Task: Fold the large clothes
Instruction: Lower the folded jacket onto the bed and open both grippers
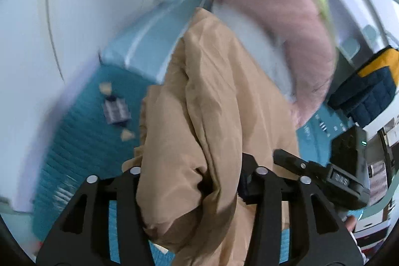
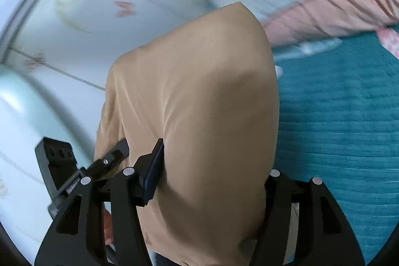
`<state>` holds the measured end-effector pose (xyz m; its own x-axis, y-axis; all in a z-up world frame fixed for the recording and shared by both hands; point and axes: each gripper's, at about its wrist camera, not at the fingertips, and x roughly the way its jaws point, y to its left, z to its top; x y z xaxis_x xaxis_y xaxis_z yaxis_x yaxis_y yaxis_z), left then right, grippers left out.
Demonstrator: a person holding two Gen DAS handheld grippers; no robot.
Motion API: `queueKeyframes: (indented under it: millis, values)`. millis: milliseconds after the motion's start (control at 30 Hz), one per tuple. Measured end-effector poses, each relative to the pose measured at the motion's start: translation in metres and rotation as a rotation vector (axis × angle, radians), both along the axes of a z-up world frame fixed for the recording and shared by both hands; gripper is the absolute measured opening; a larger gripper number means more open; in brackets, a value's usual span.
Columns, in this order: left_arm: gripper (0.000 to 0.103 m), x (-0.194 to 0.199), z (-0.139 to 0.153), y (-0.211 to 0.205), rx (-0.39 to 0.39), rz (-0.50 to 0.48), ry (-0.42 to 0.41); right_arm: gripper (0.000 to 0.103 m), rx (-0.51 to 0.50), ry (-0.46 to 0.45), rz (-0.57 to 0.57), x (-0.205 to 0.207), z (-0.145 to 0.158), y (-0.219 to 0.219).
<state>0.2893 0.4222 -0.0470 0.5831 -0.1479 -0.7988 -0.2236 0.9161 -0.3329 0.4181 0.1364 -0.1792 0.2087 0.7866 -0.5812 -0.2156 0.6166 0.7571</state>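
Note:
A large tan garment (image 1: 212, 91) hangs bunched over a teal bedspread (image 1: 82, 141). In the left wrist view a thick fold of it fills my left gripper (image 1: 192, 173); the cloth hides the left finger, and the right pad (image 1: 245, 181) presses against it. In the right wrist view the same tan garment (image 2: 199, 79) bulges smooth and rounded through my right gripper (image 2: 214, 166). Its left pad (image 2: 152, 173) bears on the cloth and the right finger is covered. Both grippers hold the garment close together, side by side; the motion blurs the background.
A pink quilt (image 1: 286, 16) with a white lining lies heaped at the head of the bed. A navy and yellow jacket (image 1: 369, 86) sits at the right. White panels with butterfly prints (image 2: 99, 16) stand beyond the bed. The teal bedspread (image 2: 336, 129) spreads out to the right.

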Motion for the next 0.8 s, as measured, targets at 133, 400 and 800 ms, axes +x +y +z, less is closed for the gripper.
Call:
queueKeyframes:
  millis: [133,400,800]
  values:
    - [0.064,0.009,-0.118,-0.004,-0.064,0.06,0.213,0.06,-0.254,0.143,-0.043,0.002,-0.076,-0.021]
    - [0.082,-0.039,-0.126,0.009,-0.123,0.217,0.097,0.067,-0.307,0.004,-0.013,-0.003,-0.044,-0.057]
    - [0.012,-0.029,-0.065,-0.056,0.023,0.033,0.052,0.015,-0.441,-0.191,0.141,-0.026,-0.02,-0.004]
